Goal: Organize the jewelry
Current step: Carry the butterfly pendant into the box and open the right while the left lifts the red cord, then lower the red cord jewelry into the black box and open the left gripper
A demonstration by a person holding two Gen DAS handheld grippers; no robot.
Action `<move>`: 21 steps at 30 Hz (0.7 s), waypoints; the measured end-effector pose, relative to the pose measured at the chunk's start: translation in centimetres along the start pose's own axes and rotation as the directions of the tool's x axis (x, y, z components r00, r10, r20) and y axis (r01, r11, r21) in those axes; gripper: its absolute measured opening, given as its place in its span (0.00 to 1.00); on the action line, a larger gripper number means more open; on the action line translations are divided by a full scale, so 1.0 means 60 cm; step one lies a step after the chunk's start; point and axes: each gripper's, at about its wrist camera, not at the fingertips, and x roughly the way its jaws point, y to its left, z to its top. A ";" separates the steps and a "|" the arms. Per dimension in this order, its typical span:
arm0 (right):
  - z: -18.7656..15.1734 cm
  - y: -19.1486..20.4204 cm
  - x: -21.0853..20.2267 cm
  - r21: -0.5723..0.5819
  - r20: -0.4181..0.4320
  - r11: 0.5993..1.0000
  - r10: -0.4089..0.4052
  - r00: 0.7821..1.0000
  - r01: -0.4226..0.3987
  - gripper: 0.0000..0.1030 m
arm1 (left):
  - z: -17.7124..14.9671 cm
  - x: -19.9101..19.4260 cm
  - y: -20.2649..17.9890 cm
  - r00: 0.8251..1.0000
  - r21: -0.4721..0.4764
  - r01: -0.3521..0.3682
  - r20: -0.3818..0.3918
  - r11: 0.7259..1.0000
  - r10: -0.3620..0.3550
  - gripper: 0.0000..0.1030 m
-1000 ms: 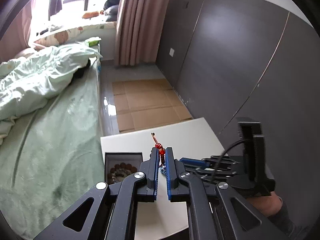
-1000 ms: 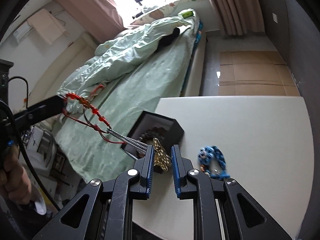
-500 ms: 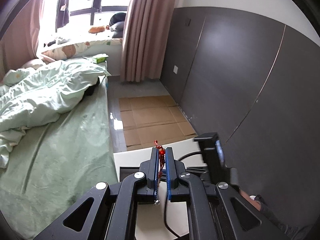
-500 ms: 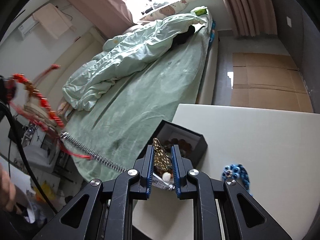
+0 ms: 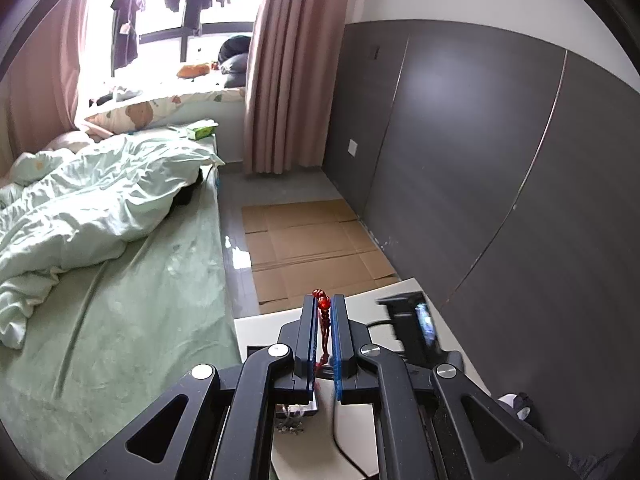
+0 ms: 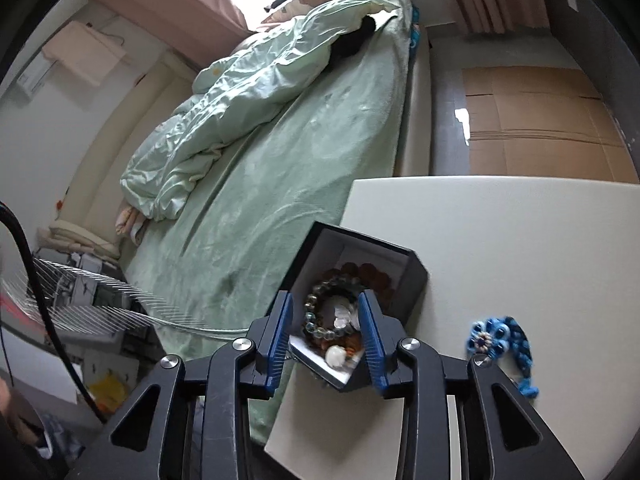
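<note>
My left tongs [image 5: 325,338] are pressed almost together, pinching a red beaded cord [image 5: 323,312] that runs up between the blue pads and pokes out at their tips, in the lower middle of the left wrist view. My right tongs [image 6: 326,338] are opening, with nothing pressed between the pads; they hang over the near corner of the black jewelry box [image 6: 412,276], low in the centre of the right wrist view. Inside the box I see a dark beaded bracelet [image 6: 320,300], a ring of brown beads [image 6: 372,274] behind it, and some pale round pieces near the front. The box sits at the left edge of the white surface [image 6: 520,232], just beside the bed [image 6: 280,168]. A blue crocheted piece [image 6: 500,340] lies on the surface at the lower right, apart from the box.

A thin silvery coil [image 6: 120,304], blurred, trails from the lower left of that view toward my right tongs; I cannot tell where its far end is fastened.

The red cord looks light, limp and slippery: it will sag and swing, so I judge a firm pinch at a bead or knot is safer than on bare thread. The blue piece looks soft and should take a pinch anywhere along its band. The beaded bracelets seem stiffer and may roll, so they are best caught across the ring.
</note>
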 end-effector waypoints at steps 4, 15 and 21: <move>-0.022 -0.028 -0.034 0.031 0.030 0.999 -0.012 0.999 0.011 0.34 | -0.008 0.032 0.003 1.000 -0.003 -0.001 -0.031 1.000 0.001 0.06; -0.076 -0.118 -0.118 0.125 0.068 0.990 -0.078 0.995 0.069 0.34 | -0.058 0.170 0.038 0.981 -0.065 -0.042 -0.191 0.997 0.029 0.07; -0.103 -0.165 -0.137 0.190 0.071 0.977 -0.109 0.992 0.094 0.34 | -0.096 0.245 0.058 0.944 -0.108 -0.084 -0.326 0.991 0.045 0.30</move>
